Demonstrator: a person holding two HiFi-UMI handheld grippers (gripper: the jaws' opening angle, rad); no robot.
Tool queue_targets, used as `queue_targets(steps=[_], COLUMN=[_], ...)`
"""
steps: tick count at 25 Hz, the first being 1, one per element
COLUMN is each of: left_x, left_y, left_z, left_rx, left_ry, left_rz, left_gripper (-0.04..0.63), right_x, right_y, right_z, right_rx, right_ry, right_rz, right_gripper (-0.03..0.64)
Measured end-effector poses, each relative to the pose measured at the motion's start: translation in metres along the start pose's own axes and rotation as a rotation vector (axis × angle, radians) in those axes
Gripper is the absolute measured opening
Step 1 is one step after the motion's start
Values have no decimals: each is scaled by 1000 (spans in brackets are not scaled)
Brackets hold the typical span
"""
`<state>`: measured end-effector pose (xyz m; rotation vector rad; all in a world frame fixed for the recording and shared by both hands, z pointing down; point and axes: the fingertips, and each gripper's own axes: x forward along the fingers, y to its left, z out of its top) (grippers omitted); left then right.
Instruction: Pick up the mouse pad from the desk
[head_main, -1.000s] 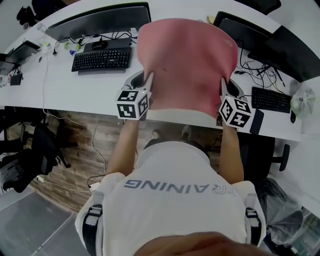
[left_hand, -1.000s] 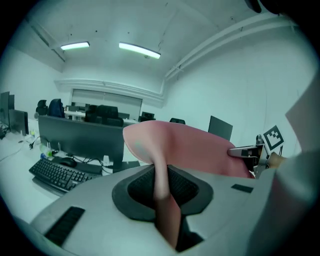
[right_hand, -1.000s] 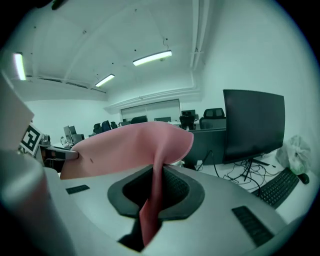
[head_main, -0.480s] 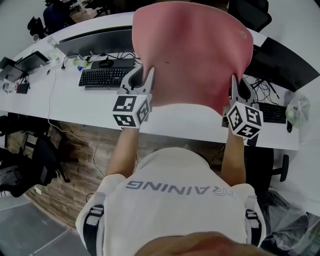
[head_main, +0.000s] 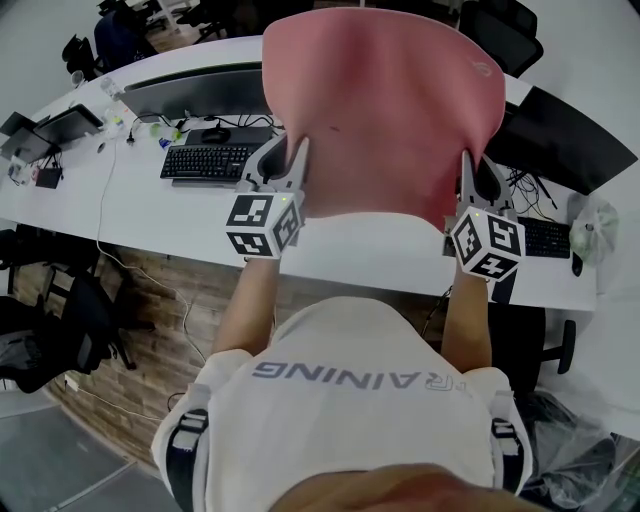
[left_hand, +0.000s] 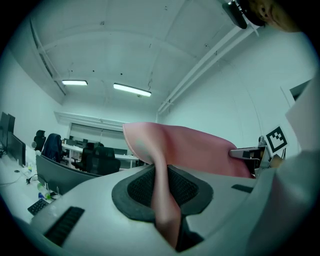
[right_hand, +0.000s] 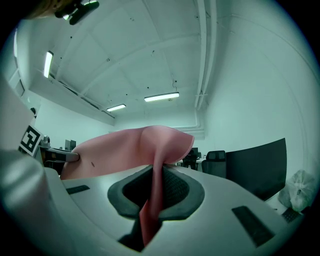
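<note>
the pink mouse pad (head_main: 385, 110) spreads toward 12 o'clock, clear of the desk (head_main: 140, 212); left gripper (head_main: 288, 162) clamps its 9 o'clock corner, right gripper (head_main: 478, 182) its 3 o'clock corner.

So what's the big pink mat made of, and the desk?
The pink mouse pad looks like soft matte fabric over rubbery foam, probably: it bends and curls where it is pinched. The desk looks like smooth white laminate, hard and flat; I can't be sure.
</note>
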<state>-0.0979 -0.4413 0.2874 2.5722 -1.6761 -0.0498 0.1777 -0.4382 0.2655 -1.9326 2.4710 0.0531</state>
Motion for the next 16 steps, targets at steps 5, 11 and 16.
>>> queue_targets(steps=[5, 11, 16], left_x=[3, 8, 8], left_y=[5, 6, 8], left_z=[-2, -1, -1], left_rx=[-9, -10, -8], left_ry=[1, -6, -10], left_rz=[7, 6, 9], left_gripper=[94, 94, 94], right_x=[4, 6, 7], right_y=[1, 0, 2], right_z=[-1, -2, -7], right_rx=[-3, -9, -11], right_ry=[5, 8, 15], right_rz=[4, 11, 12], right_gripper=[58, 58, 58])
